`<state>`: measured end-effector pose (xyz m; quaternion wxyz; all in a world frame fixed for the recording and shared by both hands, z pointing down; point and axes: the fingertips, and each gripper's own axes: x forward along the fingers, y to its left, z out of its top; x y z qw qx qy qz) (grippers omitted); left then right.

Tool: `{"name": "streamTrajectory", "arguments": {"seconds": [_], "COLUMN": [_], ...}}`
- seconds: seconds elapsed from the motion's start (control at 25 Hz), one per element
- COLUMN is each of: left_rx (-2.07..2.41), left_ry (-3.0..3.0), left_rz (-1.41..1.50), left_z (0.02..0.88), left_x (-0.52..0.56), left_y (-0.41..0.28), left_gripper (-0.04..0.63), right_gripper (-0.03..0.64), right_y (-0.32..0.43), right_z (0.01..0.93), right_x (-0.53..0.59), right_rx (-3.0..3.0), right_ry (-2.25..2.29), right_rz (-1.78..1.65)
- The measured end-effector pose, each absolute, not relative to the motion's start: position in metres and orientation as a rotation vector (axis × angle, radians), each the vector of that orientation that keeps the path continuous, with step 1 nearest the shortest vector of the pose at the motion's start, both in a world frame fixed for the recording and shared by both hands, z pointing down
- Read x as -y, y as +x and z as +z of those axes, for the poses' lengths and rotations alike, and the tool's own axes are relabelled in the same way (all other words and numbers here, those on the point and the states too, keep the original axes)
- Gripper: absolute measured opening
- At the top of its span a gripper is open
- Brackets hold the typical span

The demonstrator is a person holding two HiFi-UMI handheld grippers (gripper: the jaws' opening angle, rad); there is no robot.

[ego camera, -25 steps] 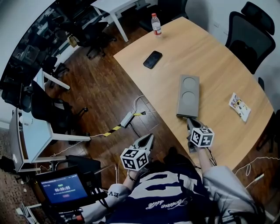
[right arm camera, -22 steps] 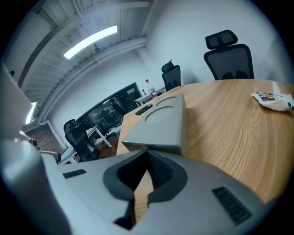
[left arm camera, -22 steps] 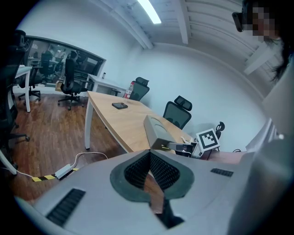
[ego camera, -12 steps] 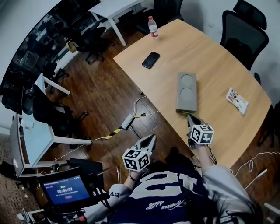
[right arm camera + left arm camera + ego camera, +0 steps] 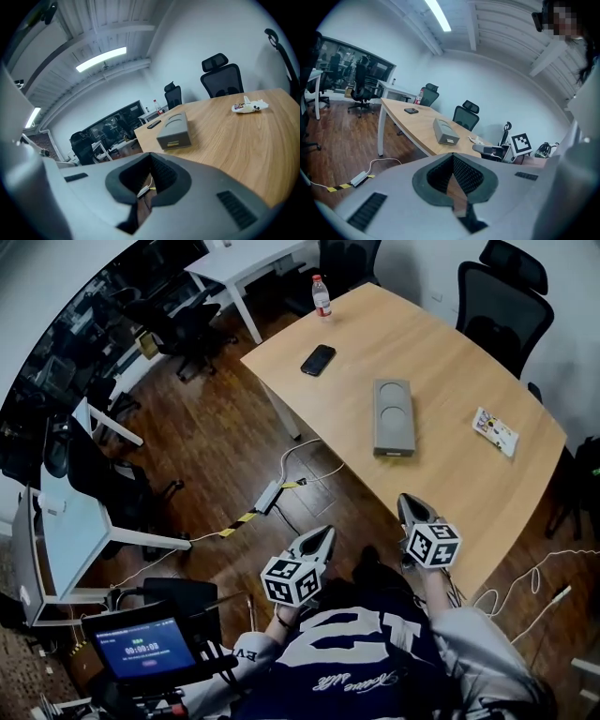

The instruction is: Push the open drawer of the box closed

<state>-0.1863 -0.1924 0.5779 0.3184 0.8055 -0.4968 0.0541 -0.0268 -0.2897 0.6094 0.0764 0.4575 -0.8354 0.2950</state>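
The right gripper (image 5: 407, 501) has drawn back. A second ago its fingers were at the near end of the box (image 5: 393, 416); now there is open table (image 5: 469, 512) between them, and the box lies straight ahead of these fingers and well apart from them. In the right gripper view the near end face of the box (image 5: 174, 127) looks flat, and no drawer stands out of it. I therefore judge that the push is already done and that the hand is only withdrawing. From this distance I cannot be sure that the front is fully flush. The right fingers are together and hold nothing. The fingers of the left gripper (image 5: 323, 532) are also together and empty. This gripper is held off the table, and the box (image 5: 445, 132) is far ahead of its fingers and a little to the left in its own view. The box is a long grey block. Its long axis runs away from the right fingers, almost in the line in which they point. The short drawer end, with a small yellowish mark, faces back toward the fingers, so any further push would have to go along this axis, away from the person.
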Motion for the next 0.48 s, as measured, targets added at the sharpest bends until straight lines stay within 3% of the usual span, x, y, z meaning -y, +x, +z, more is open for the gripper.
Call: {"name": "streamTrajectory", "arguments": {"seconds": [0.48], "left_rx": [1.136], "left_ry": [2.156], "left_rz": [0.141], "left_z": [0.590], "left_x": [0.101], "left_y": [-0.144], "left_gripper": [-0.002], "right_gripper": [-0.005], "right_y": [-0.040], "right_z": [0.602], "right_x": [0.137], "right_rx": [2.510], "right_ry": [1.273], "right_rz": [0.893]}}
